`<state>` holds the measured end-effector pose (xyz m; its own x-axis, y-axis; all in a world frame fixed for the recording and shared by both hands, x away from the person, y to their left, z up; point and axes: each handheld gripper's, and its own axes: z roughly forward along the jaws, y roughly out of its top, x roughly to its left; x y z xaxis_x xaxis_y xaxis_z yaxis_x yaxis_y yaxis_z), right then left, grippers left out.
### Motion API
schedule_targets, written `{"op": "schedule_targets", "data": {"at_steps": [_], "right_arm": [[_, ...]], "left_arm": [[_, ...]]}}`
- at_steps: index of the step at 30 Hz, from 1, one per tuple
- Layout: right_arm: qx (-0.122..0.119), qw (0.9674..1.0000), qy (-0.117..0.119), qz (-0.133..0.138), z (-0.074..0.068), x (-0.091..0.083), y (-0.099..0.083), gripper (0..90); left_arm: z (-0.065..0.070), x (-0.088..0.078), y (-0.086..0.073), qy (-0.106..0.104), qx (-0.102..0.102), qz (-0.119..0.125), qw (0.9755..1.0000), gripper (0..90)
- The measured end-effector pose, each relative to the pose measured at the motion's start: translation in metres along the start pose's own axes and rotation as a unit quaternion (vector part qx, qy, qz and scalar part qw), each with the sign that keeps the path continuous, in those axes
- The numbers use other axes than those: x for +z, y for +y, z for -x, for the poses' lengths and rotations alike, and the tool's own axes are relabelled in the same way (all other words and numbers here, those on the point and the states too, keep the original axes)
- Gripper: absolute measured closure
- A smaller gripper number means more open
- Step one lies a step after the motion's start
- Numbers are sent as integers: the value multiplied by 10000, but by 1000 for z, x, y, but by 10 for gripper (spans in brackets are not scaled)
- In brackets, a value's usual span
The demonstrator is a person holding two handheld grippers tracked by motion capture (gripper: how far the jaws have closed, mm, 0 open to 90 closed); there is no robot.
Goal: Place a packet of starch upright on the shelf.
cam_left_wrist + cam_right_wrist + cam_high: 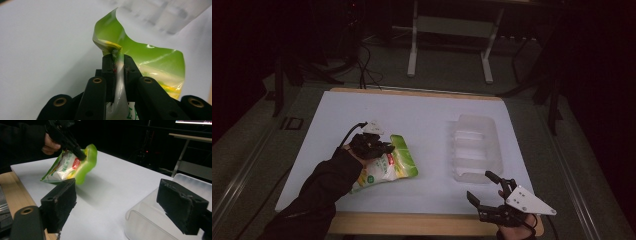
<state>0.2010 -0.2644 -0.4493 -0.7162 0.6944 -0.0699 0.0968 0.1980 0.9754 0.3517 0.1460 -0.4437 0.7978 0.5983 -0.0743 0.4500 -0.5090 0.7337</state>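
Observation:
A green and white snack bag [387, 165] hangs tilted over the white table top [422, 120], one end lifted. My left gripper [384, 148] is shut on the bag's upper edge; in the left gripper view the foil [150, 57] is pinched between the two black pads [108, 65]. The right gripper view shows the same bag [67, 167] held up by the other gripper [80, 155]. My right gripper [482, 187] stands open at the table's front right edge, nothing between its fingers, just in front of a clear plastic tray [476, 147].
The clear tray [147, 220] has ribbed compartments and sits at the right of the table. A wooden edge [422, 222] borders the front. Behind the table stand a white frame [447, 30] and cables on the dark floor.

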Motion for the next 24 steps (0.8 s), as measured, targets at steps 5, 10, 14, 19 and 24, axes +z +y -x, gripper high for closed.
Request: {"op": "schedule_targets", "data": {"at_steps": [5,10,14,19,24], "right_arm": [[11,10000,-11,18,-1,0,1,160],[-98,9999,20,137,-1,-2,4,222],[-81,9998,32,206,0,-3,8,236],[-58,9997,6,241,0,-6,14,236],[99,9993,206,294,3,0,25,219]], "left_arm": [[5,-12,7,-130,-106,370,9992,838],[16,-21,18,-137,-124,850,9962,841],[21,-24,25,-282,-200,1163,9926,842],[34,-26,40,-502,-100,1486,9876,842],[40,-21,45,-676,-148,1712,9828,842]]}}
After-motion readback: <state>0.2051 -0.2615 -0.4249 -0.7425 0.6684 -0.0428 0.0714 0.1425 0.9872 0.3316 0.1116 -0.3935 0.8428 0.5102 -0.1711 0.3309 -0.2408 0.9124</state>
